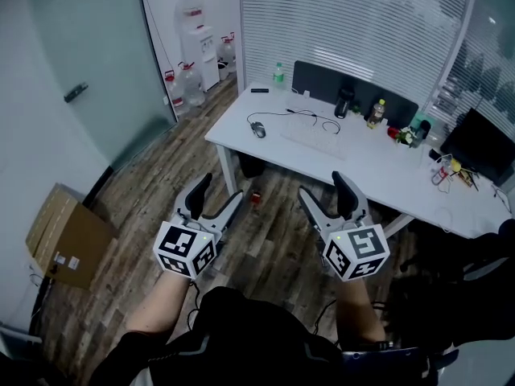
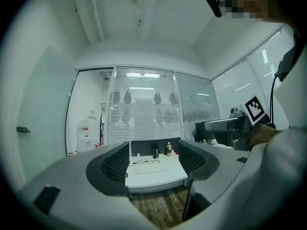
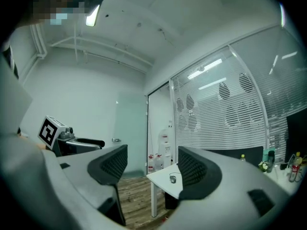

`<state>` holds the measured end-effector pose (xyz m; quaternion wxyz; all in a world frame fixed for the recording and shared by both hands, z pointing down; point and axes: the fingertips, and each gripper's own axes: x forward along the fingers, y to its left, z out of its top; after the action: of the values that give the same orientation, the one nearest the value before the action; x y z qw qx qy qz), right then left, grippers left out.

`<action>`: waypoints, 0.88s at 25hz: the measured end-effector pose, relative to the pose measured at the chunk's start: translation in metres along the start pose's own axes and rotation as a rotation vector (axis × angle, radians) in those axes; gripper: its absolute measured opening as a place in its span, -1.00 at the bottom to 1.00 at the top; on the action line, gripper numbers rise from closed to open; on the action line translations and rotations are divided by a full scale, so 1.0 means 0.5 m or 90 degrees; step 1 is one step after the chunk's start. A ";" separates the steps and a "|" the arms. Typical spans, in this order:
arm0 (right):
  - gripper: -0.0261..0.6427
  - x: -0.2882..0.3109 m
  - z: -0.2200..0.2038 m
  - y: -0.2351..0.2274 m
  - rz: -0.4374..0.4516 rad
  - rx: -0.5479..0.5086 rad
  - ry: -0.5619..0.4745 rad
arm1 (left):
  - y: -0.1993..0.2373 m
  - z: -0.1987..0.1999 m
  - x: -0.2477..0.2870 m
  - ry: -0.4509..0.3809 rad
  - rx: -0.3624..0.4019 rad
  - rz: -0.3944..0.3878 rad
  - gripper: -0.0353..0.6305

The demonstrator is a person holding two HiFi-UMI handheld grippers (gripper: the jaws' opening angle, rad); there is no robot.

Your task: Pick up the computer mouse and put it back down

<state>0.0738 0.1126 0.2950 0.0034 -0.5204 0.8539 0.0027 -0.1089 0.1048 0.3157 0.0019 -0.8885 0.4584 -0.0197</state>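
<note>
A grey wired computer mouse (image 1: 258, 129) lies near the left end of a white desk (image 1: 322, 163), well ahead of both grippers; it also shows small between the right jaws as the mouse (image 3: 173, 178). My left gripper (image 1: 219, 195) is held level over the wooden floor, jaws wide apart with nothing between them. My right gripper (image 1: 323, 192) is beside it, also open and empty. In the left gripper view the left gripper (image 2: 154, 163) frames the desk (image 2: 158, 175).
A white keyboard (image 1: 311, 141), bottles (image 1: 376, 112), a dark divider panel (image 1: 346, 85) and a monitor (image 1: 480, 144) stand on the desk. A cardboard box (image 1: 63, 236) sits at left on the floor. Water jugs (image 1: 187, 84) and a dispenser (image 1: 197, 37) are by the far wall.
</note>
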 end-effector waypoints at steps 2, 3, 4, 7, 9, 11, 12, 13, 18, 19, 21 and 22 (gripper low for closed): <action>0.04 0.001 -0.017 -0.016 -0.001 0.013 0.008 | -0.002 -0.010 0.014 0.004 -0.004 0.008 0.07; 0.04 0.005 -0.026 -0.023 0.000 0.017 0.014 | 0.001 -0.014 0.023 0.006 -0.005 0.010 0.07; 0.06 0.012 -0.033 -0.028 0.002 0.016 0.019 | 0.005 -0.017 0.034 0.007 -0.006 0.010 0.07; 0.06 0.042 -0.044 -0.041 0.007 -0.016 0.030 | 0.023 -0.022 0.075 0.007 -0.009 0.001 0.07; 0.06 0.071 -0.047 -0.049 0.006 -0.025 0.032 | 0.038 -0.026 0.108 0.016 -0.003 -0.013 0.07; 0.06 0.107 -0.050 -0.059 0.004 -0.020 0.033 | 0.057 -0.029 0.140 0.023 0.012 -0.026 0.07; 0.06 0.127 -0.051 -0.065 0.002 -0.019 0.033 | 0.070 -0.027 0.156 0.021 0.019 -0.029 0.07; 0.06 0.150 -0.051 -0.071 0.000 -0.022 0.034 | 0.087 -0.024 0.174 0.015 0.021 -0.031 0.07; 0.06 0.267 -0.042 -0.097 -0.013 -0.020 0.036 | 0.189 -0.014 0.268 0.007 -0.002 -0.046 0.07; 0.06 0.292 -0.038 -0.102 -0.018 -0.019 0.036 | 0.210 -0.009 0.286 0.005 0.001 -0.051 0.07; 0.06 0.342 -0.032 -0.114 -0.029 -0.028 0.040 | 0.255 -0.001 0.321 -0.002 0.004 -0.058 0.07; 0.06 0.368 -0.030 -0.119 -0.033 -0.031 0.042 | 0.278 0.001 0.338 -0.005 0.000 -0.059 0.07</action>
<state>0.0424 -0.0782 0.3083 -0.0375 -0.5420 0.8395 0.0063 -0.1245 -0.1135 0.3179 0.0028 -0.9090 0.4164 -0.0162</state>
